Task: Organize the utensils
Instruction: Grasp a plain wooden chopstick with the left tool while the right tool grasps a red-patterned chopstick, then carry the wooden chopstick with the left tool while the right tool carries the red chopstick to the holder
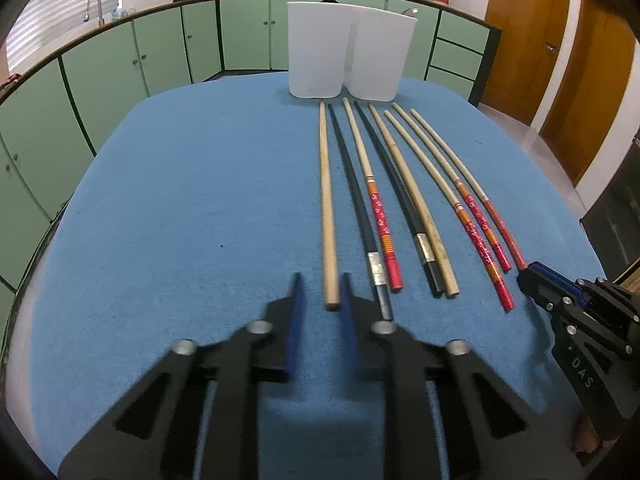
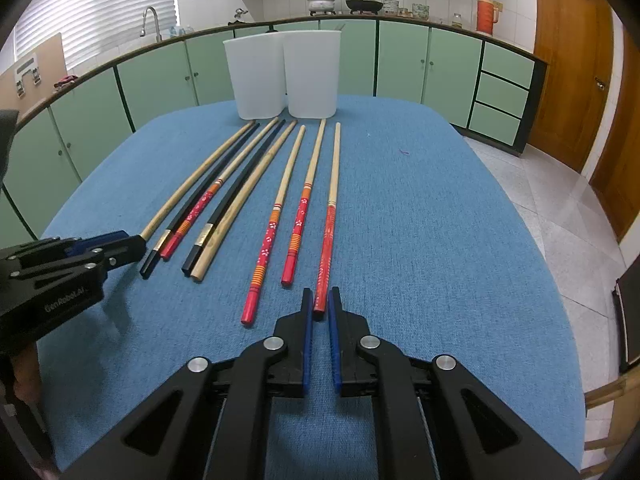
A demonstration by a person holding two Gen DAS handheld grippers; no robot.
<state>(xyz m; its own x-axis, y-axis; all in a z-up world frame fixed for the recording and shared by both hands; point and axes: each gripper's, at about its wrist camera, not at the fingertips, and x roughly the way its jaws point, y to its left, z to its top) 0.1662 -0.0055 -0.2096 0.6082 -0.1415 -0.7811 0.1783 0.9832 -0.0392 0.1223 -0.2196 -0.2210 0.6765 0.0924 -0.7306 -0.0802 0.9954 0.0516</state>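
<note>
Several chopsticks lie side by side on the blue table [image 1: 180,200]: plain wooden, black, and red-patterned ones. Two white cups [image 1: 344,56] stand together at their far tips, also in the right wrist view [image 2: 284,76]. My left gripper [image 1: 320,284] is open, its fingers on either side of the near end of the leftmost plain wooden chopstick [image 1: 327,208]. My right gripper [image 2: 319,300] is open a little, its fingers on either side of the near end of the rightmost red chopstick [image 2: 326,240]. The left gripper also shows in the right wrist view [image 2: 120,244], the right gripper in the left wrist view [image 1: 536,280].
Green cabinets [image 2: 400,60] with a counter, pots and an orange flask [image 2: 485,12] run behind the table. Wooden doors [image 2: 568,80] and tiled floor lie to the right. The table's right edge [image 2: 552,280] is near my right gripper.
</note>
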